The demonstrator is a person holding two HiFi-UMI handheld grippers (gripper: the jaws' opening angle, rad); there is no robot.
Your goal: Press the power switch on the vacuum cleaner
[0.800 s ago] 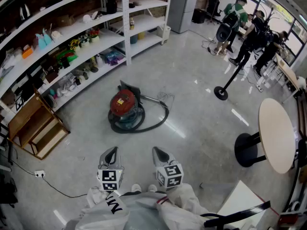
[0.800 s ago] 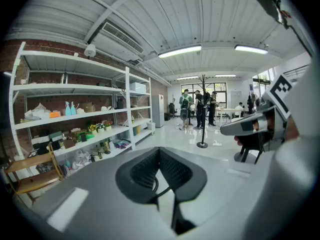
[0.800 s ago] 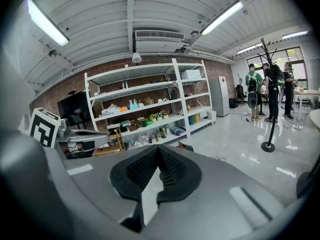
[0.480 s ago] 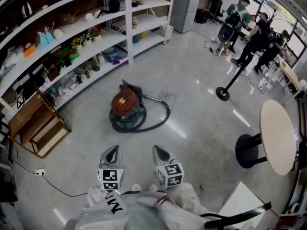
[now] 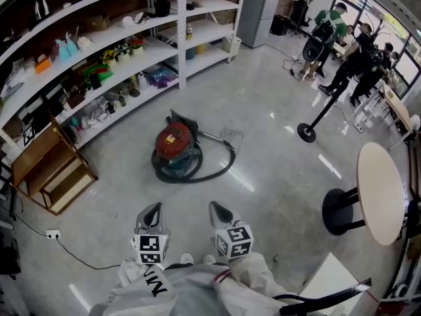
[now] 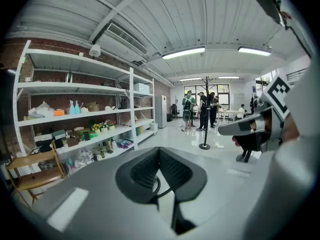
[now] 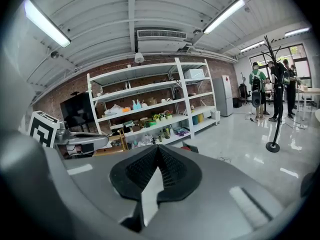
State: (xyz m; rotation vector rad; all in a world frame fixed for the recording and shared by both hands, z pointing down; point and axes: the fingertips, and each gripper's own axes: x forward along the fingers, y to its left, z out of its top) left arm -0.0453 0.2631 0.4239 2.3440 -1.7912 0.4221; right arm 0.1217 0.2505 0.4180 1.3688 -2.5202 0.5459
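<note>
The vacuum cleaner (image 5: 172,144) is sitting on the grey floor (image 5: 263,117), well ahead of the person and near the long white shelving (image 5: 99,54). Its red top is facing up and its black hose (image 5: 220,166) is curling round its right side. The power switch is probably somewhere on that red top, but it is too small to pick out from here.

The left hand-held gripper (image 5: 151,210) and the right hand-held gripper (image 5: 220,209) are hovering side by side close to the person's body, well apart from the vacuum. Both are pointing forward with their jaws pressed together on nothing.

A round table (image 5: 380,193) is standing to the right, and several people (image 5: 342,48) are gathering at the far end of the room.
</note>
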